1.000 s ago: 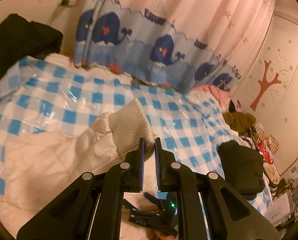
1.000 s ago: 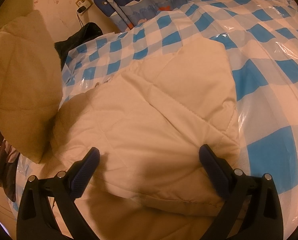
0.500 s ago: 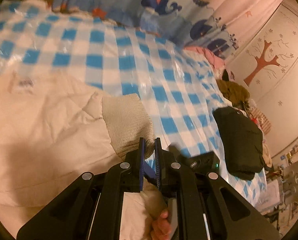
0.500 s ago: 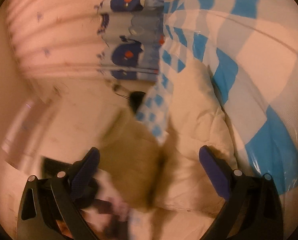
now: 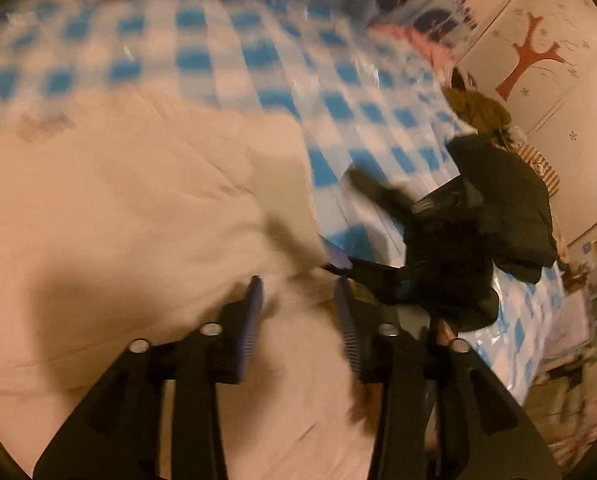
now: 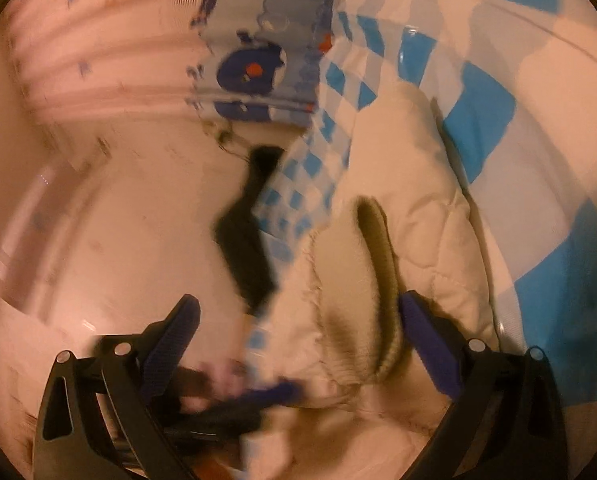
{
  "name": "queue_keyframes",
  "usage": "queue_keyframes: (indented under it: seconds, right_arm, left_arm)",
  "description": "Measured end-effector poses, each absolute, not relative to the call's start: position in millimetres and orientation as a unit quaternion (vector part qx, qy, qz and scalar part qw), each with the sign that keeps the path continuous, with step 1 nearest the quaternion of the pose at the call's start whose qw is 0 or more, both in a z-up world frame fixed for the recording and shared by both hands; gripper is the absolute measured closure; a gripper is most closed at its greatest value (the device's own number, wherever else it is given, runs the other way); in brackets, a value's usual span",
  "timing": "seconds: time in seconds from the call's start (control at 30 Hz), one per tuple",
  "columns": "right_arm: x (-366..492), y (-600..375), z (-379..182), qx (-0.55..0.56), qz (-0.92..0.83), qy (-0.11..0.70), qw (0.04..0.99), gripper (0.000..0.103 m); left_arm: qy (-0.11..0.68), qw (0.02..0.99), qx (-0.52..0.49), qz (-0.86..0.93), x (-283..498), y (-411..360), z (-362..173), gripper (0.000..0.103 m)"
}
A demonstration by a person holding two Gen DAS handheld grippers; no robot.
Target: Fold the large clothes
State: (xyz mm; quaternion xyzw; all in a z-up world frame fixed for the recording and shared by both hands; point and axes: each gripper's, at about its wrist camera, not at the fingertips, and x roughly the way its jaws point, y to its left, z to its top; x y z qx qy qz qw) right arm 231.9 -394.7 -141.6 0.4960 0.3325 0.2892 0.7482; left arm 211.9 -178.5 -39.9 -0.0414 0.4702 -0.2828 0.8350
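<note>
A cream quilted jacket lies on the blue-and-white checked cover. My left gripper is open just above the jacket with nothing between its pads. In the right wrist view the jacket's sleeve with its ribbed knit cuff lies folded over the jacket body. My right gripper is open wide, with the cuff between its fingers near the right one. The other gripper shows blurred at the right of the left wrist view and at the bottom of the right wrist view.
A black garment lies at the cover's right edge, with a pile of clothes behind it. A whale-print curtain hangs at the far side. Another dark garment lies by the wall.
My left gripper has opened and let go of the ribbed cuff, which now lies on the jacket. My right gripper has turned toward the cuff. Both views are blurred by motion.
</note>
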Motion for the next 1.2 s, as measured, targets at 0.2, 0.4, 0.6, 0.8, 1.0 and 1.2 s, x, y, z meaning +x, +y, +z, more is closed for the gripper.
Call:
queue_keyframes:
  seconds: [0.2, 0.4, 0.6, 0.8, 1.0, 1.2]
  right_arm:
    - [232.4, -358.4, -119.5, 0.37, 0.252, 0.371, 0.813, 0.008]
    - [217.6, -336.7, -86.8, 0.274, 0.238, 0.346, 0.865, 0.084]
    - [207.4, -347.5, -64.6, 0.224, 0.171, 0.33, 0.901, 0.087]
    - [230.3, -361.7, -125.8, 0.244, 0.135, 0.448, 0.85, 0.087]
    - [198.7, -369.9, -49.5, 0.162, 0.036, 0.342, 0.925, 0.041]
    - [238.8, -260.8, -30.6, -0.019, 0.09, 0.366, 0.926, 0.026]
  left_arm:
    - [0.345, 0.936, 0.053, -0.045, 203.8, -73.8, 2.3, 0.024]
    - [0.356, 0.932, 0.039, 0.049, 221.3, -8.6, -24.2, 0.024]
    - [0.375, 0.925, 0.01, 0.053, 221.3, 13.4, -57.4, 0.024]
    - [0.398, 0.917, 0.004, 0.036, 221.2, 19.7, -88.6, 0.022]
    - [0.371, 0.927, 0.016, 0.049, 210.3, 18.7, -74.8, 0.022]
    - [0.367, 0.928, 0.028, 0.053, 209.2, 16.1, -69.4, 0.022]
